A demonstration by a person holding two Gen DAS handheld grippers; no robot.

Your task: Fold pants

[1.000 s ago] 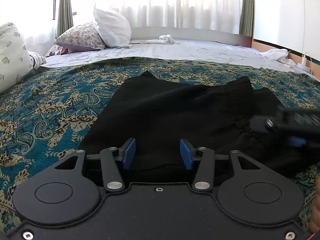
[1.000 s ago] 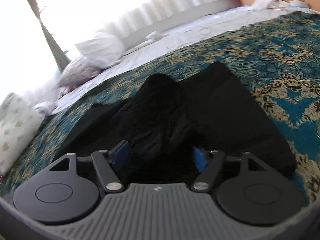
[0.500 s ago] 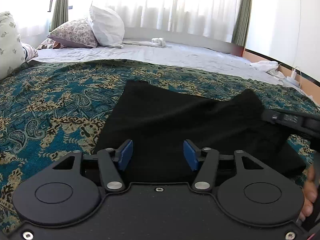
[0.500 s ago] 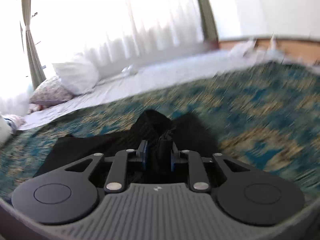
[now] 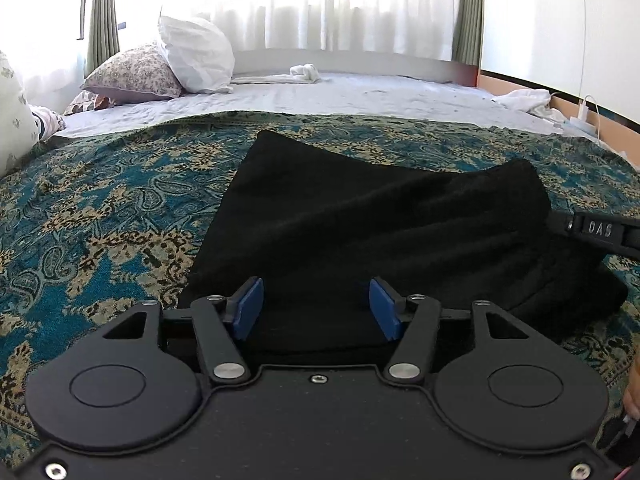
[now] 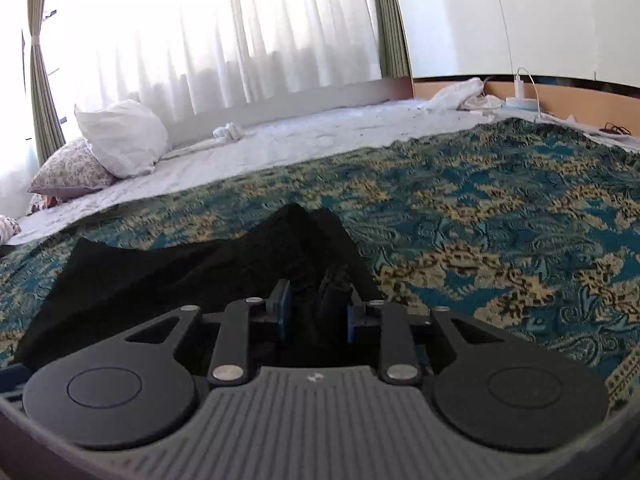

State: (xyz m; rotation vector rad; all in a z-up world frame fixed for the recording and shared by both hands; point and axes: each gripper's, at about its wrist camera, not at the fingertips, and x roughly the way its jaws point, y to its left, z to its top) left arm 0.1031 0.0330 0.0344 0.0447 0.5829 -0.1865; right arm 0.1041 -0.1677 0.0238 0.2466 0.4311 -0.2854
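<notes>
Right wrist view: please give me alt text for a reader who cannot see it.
The right gripper pinches a raised bunch of the black pants, which otherwise lie flat on a teal paisley bedspread. Beyond are a grey sheet, two pillows and bright white curtains.

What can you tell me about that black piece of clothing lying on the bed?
The black pants look like soft, matte fabric, already folded into a broad, roughly flat bundle with gentle wrinkles. They lie on the teal and gold patterned bedspread. The right claw has a raised bunch of the cloth between its blue pads, lifting a small peak. The left claw stands open over the near edge, gripping nothing.
</notes>
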